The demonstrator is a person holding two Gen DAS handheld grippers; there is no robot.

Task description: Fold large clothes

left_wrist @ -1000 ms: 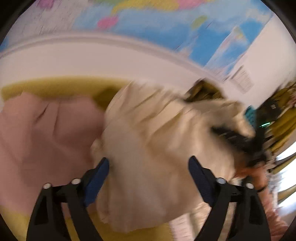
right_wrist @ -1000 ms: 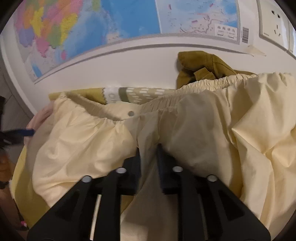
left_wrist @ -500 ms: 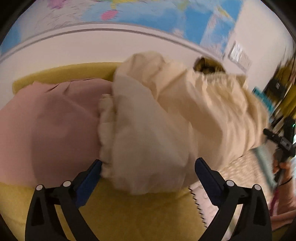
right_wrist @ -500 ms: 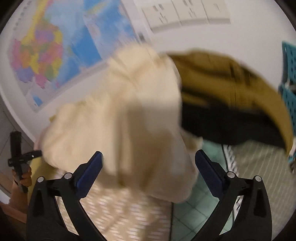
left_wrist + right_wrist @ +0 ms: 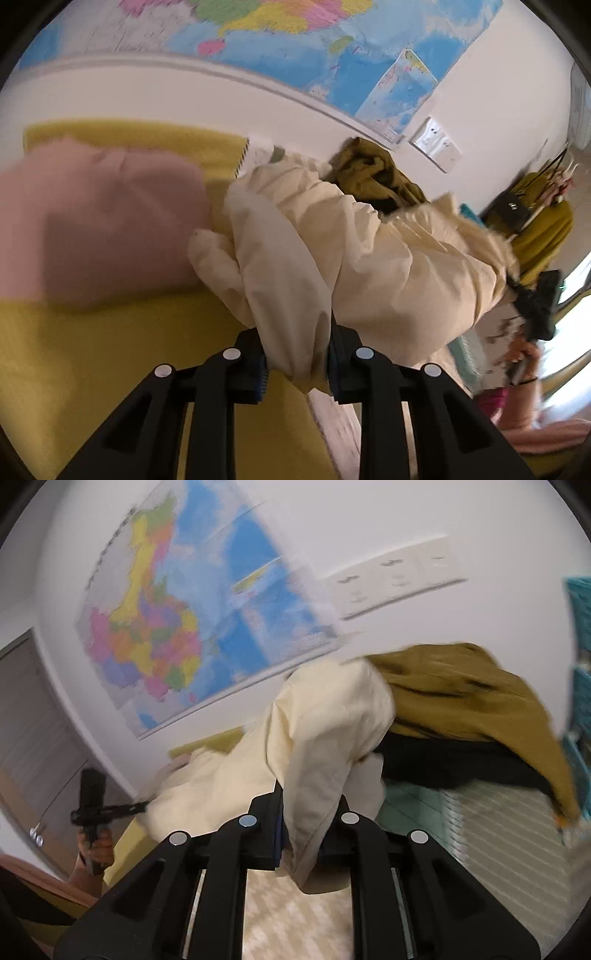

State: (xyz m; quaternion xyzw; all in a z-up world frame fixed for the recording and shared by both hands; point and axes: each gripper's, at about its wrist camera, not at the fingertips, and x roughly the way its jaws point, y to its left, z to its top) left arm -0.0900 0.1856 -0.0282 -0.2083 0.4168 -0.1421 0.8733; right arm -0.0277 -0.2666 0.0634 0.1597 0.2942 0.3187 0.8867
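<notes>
– What has the left gripper (image 5: 295,354) got?
– Its jaws are closing on a fold of the cream garment (image 5: 369,258), the cloth pinched between the blue pads.
– And the right gripper (image 5: 306,834)?
– Also closing, narrow, with another bunch of the same cream garment (image 5: 314,746) hanging through it.
– Where does the garment lie?
– Stretched between the two over a yellow sheet (image 5: 110,369), beside a pink cloth (image 5: 92,221). An olive-brown garment (image 5: 461,694) is heaped just behind, under a wall map (image 5: 177,635).
</notes>
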